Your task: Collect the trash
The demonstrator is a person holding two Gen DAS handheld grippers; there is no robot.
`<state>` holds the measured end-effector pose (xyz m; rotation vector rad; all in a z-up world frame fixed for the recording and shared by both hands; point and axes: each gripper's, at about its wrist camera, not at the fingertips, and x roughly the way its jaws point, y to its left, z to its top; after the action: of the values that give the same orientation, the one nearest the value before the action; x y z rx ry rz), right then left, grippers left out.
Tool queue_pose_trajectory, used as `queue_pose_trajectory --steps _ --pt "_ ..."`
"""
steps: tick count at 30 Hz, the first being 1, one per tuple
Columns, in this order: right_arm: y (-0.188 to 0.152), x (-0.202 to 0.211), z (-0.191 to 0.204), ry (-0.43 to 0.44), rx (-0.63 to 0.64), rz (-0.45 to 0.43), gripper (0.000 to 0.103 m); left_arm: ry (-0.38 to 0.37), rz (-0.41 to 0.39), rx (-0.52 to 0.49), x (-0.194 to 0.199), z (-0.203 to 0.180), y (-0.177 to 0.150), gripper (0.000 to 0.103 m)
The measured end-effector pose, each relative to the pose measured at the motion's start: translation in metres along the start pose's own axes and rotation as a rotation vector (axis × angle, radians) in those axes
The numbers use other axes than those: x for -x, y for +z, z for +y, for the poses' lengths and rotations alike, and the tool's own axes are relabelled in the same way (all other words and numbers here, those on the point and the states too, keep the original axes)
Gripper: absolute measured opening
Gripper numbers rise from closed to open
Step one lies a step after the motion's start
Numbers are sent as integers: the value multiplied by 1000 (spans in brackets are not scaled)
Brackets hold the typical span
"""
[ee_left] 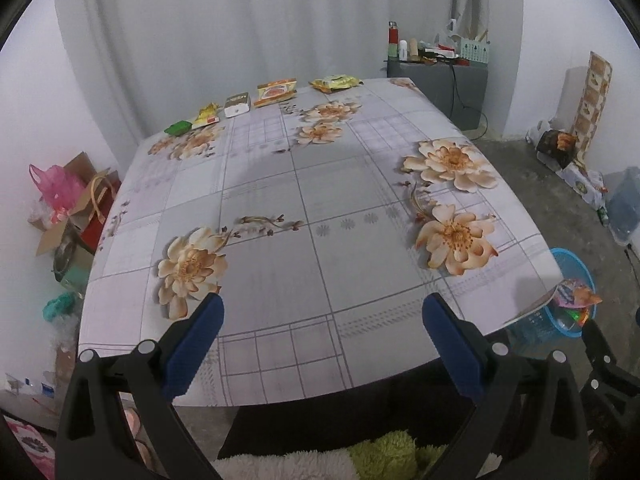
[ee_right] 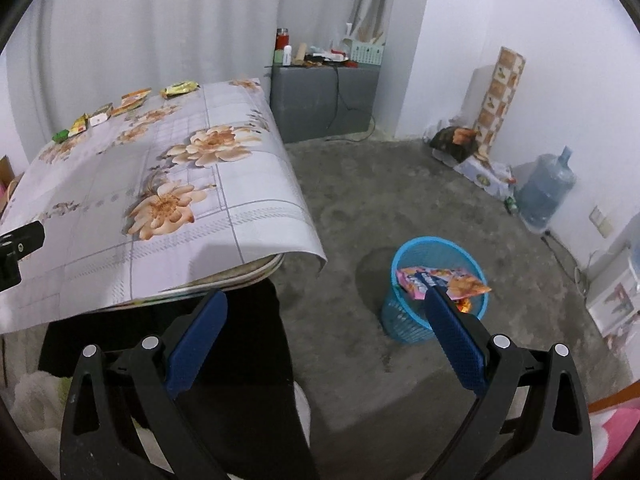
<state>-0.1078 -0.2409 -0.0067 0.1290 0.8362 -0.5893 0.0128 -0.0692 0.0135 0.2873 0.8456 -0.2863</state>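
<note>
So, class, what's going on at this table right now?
A person holds a gripper in each hand; the left gripper and right gripper are both open and empty. Five pieces of trash, including a white box, line the table's far edge. The blue bin on the floor already holds wrappers.

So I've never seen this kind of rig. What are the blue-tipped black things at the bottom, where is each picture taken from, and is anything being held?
There is no robot: a person holds a two-finger gripper in each hand, each with a fisheye camera looking along its fingers. The left gripper faces the floral table; five trash items line its far edge. The right gripper points at the floor, near a blue basket already holding wrappers. Both grippers are open and empty.
</note>
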Motion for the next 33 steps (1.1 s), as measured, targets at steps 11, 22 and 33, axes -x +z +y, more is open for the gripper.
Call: queue_pose_trajectory --steps 11,22,33 --pt "0 2 -4 -1 5 -11 95 21 -28 -12 10 -5 0 97" --pt "2 2 -2 -2 4 -9 95 36 -12 6 7 -2 0 97" --pt "3 0 -3 -9 -7 3 95 38 7 1 4 -3 -1 97"
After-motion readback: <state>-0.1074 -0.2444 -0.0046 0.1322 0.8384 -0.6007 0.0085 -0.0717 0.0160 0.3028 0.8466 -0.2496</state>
